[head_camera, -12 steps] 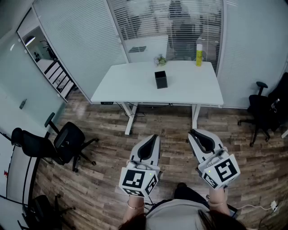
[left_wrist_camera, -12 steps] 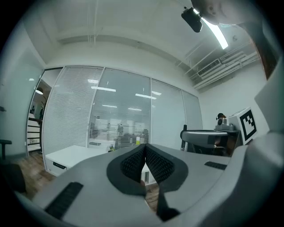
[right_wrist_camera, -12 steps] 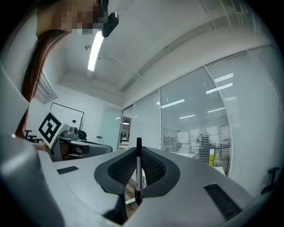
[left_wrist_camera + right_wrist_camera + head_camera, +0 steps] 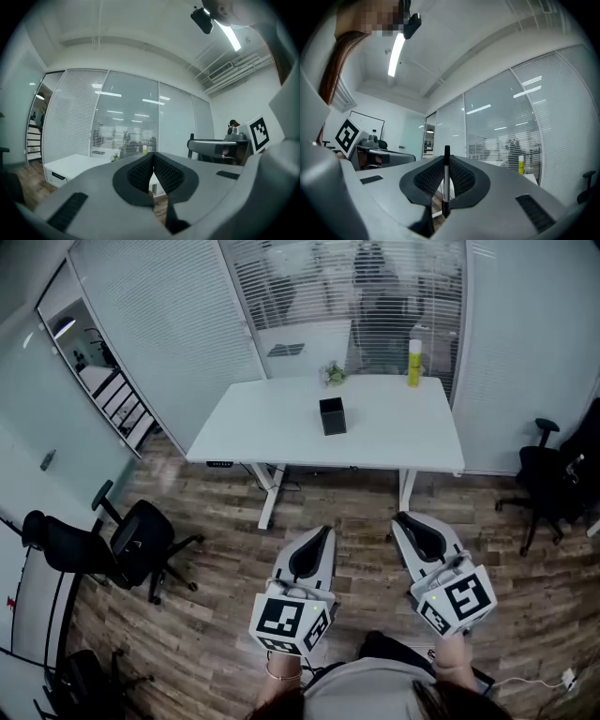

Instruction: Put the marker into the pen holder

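A black square pen holder (image 4: pixel 332 416) stands near the middle of a white desk (image 4: pixel 272 423), well ahead of me. My right gripper (image 4: pixel 446 177) is shut on a slim marker (image 4: pixel 446 178) with black ends and a pale barrel, held upright between the jaws. The same right gripper (image 4: pixel 411 521) hangs over the wooden floor, short of the desk. My left gripper (image 4: pixel 322 531) is beside it, also over the floor, jaws pressed together with nothing in them. In the left gripper view the left gripper (image 4: pixel 153 165) points toward the desk (image 4: pixel 70 164).
A yellow bottle (image 4: pixel 413 363) and a small plant (image 4: pixel 333 373) stand at the desk's far edge. Black office chairs sit at the left (image 4: pixel 131 540) and right (image 4: pixel 548 465). Glass walls with blinds enclose the room.
The desk and pen holder have shifted slightly in the head view. Both grippers hold about the same place.
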The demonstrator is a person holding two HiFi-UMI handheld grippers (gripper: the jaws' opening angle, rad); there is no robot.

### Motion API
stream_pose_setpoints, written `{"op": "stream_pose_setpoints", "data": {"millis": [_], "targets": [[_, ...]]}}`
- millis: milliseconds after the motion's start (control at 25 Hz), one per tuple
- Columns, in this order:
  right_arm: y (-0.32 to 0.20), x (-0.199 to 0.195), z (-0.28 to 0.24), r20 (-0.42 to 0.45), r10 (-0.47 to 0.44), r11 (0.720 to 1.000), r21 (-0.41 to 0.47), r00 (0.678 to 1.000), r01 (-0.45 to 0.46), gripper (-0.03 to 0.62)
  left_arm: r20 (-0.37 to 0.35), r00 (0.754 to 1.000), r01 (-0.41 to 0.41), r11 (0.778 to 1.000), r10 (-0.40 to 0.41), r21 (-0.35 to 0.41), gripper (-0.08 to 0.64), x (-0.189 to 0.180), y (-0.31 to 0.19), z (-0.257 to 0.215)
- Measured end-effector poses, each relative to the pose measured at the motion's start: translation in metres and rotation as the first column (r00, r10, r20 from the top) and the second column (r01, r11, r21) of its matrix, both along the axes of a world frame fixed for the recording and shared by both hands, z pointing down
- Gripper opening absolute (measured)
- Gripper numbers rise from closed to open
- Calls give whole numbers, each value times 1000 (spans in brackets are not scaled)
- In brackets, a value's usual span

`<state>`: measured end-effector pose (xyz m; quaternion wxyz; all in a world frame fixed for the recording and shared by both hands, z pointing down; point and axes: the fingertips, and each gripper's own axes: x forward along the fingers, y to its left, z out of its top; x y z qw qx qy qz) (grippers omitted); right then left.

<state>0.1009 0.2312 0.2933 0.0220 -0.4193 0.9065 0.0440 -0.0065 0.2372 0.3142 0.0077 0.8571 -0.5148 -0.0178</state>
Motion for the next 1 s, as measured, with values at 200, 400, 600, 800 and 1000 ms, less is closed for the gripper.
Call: {"op": "stream_pose_setpoints", "data": {"millis": [200, 400, 600, 800, 1000], "targets": [[-21, 13, 5, 10, -23, 1000, -9, 1000, 23, 55, 15, 1000, 17, 1000, -17, 1, 20, 13, -17, 2], [-35, 27, 10, 27, -54, 998, -23, 998, 55, 55, -9, 999, 43, 999, -43, -33, 20, 24, -28, 12], [-52, 38, 7, 49, -51, 998, -23, 998, 52, 55, 22, 998, 61, 997, -60, -38, 20, 33, -36, 15], [-59, 42, 8, 54, -49, 999, -9, 997, 50, 55, 43, 997, 60, 997, -58, -54, 20, 40, -44, 24], [-75, 46, 18, 8, -35, 999, -24, 999, 35, 55, 33, 999, 25, 998, -23, -52, 20, 55, -63, 23]]}}
